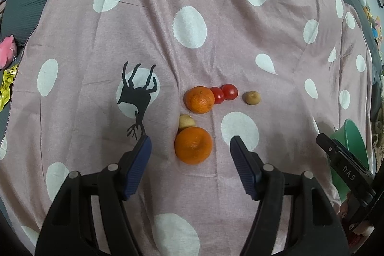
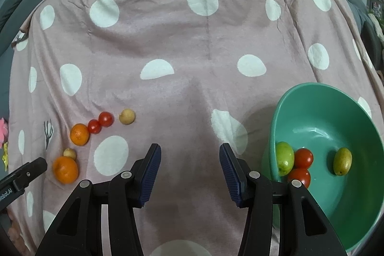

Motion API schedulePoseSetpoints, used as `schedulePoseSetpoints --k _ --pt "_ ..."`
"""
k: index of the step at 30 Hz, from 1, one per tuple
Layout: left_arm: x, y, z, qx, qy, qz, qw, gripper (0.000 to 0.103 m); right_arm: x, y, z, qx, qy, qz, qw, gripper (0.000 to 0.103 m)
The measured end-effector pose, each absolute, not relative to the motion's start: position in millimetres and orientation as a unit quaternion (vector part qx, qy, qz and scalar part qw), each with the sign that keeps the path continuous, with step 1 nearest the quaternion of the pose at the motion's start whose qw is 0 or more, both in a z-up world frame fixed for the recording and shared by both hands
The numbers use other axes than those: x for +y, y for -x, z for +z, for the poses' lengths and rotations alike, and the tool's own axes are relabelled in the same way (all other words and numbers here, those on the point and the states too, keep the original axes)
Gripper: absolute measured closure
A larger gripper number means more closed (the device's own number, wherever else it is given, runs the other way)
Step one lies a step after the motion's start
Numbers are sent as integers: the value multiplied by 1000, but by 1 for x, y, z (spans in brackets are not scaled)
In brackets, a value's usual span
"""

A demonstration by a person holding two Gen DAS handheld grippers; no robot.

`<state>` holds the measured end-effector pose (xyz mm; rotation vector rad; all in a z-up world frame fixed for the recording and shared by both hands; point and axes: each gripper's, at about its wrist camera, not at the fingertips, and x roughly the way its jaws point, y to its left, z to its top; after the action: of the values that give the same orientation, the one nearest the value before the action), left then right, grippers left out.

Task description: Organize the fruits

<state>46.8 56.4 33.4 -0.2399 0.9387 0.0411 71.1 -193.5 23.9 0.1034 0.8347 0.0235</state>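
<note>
Loose fruits (image 1: 193, 145) on cloth; four in green bowl (image 2: 360, 208).

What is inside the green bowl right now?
The green bowl holds two green fruits and two red tomatoes. The right gripper's arm covers the bowl's near-left part, so anything lying there is hidden.

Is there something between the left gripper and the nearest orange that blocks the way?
Nothing visible blocks it. The left gripper is open, and the nearest orange lies on the cloth just ahead, between the fingertips. A small yellowish fruit touches the orange's far side, behind it, not in the path.
</note>
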Motion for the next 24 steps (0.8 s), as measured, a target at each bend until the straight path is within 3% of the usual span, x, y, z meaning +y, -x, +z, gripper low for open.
schedulePoseSetpoints --k 24 --pt "49 -46 35 448 113 16 887 36 -193 -71 25 404 -49 12 913 52"
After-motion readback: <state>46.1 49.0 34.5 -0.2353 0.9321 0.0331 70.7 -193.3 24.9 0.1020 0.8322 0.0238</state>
